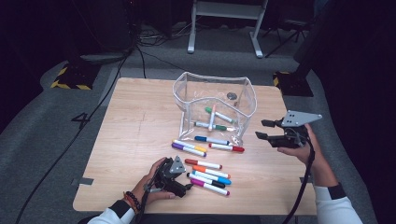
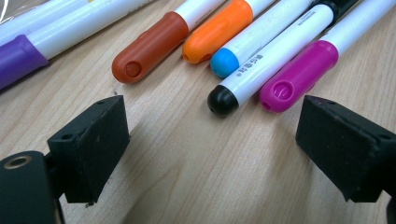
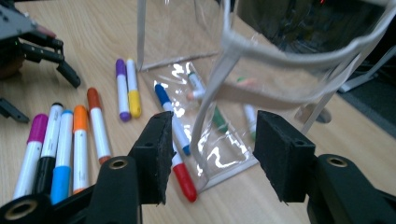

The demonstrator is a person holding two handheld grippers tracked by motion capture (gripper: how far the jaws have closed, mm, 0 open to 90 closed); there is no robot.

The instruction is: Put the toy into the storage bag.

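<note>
My left gripper [image 1: 186,187] sits low over the wooden table [image 1: 135,140] near its front edge, jaws spread wide and holding nothing; in its own view the bare wood lies between my two pads [image 2: 91,144], and just beyond them lie the ends of the markers: the magenta marker [image 2: 299,74] nearest my right-hand pad, the black marker [image 2: 261,70] beside it, then the blue marker [image 2: 238,49], the orange marker [image 2: 217,30] and the brown marker [image 2: 152,46], with the purple marker [image 2: 18,60] off to the side. None touches my pads. My right gripper [image 1: 265,129] hangs above the table's right side, also released and empty, its jaws pointed toward the clear pouch [image 1: 212,109], which stands open with several markers inside. In its own view the pouch's white rim [image 3: 219,88] runs between my pads [image 3: 156,154], not pinched. The red marker [image 3: 182,177] lies by the pouch's near corner.
</note>
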